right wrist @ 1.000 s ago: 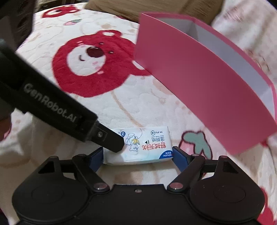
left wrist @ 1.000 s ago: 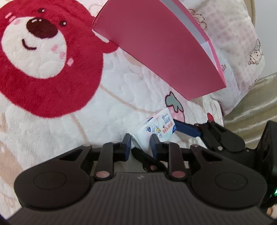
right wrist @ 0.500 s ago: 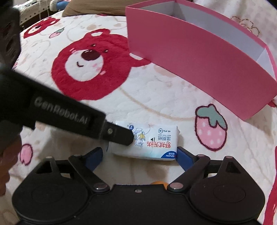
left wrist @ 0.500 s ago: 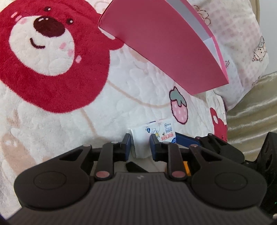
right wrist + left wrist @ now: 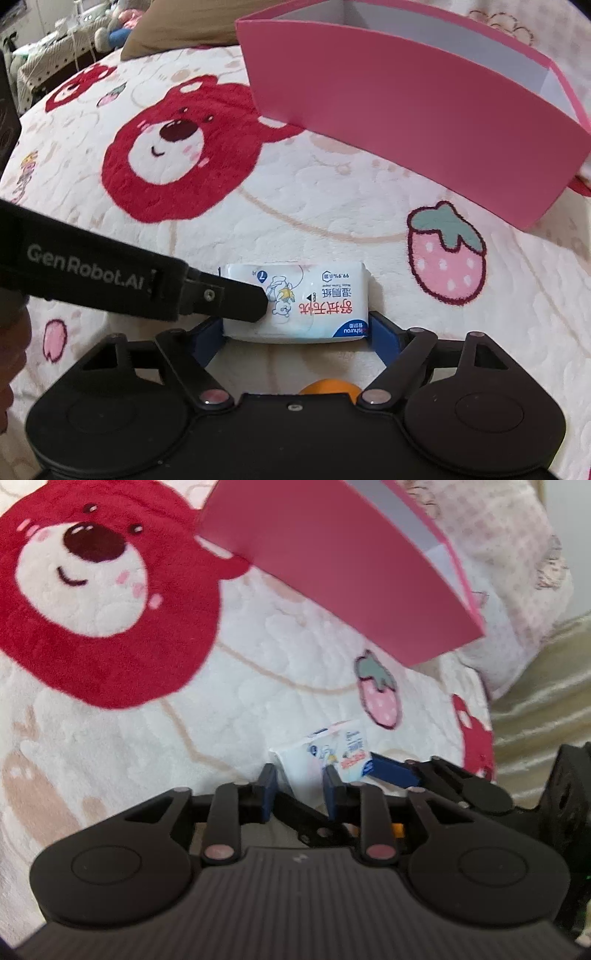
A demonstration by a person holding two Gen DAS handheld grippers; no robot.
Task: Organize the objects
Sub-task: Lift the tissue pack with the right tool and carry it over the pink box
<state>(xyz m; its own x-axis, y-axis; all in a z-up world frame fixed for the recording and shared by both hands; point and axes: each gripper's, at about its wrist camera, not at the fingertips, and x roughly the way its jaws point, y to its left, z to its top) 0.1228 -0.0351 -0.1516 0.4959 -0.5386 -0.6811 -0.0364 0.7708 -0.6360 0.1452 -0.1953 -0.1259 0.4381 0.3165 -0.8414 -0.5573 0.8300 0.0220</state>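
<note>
A cream blanket (image 5: 295, 206) printed with red bears and pink strawberries; pink box (image 5: 406, 110), apparently pale grey inside.

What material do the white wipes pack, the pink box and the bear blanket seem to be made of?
Wipes pack: probably thin plastic film; glossy, printed, slightly wrinkled.
Pink box: likely matte cardboard; thin stiff walls, pale inside.
Bear blanket: soft plush or fleece; fuzzy pile, quilted bumps.

The pink box (image 5: 406, 96) runs off the frame's right edge.
</note>
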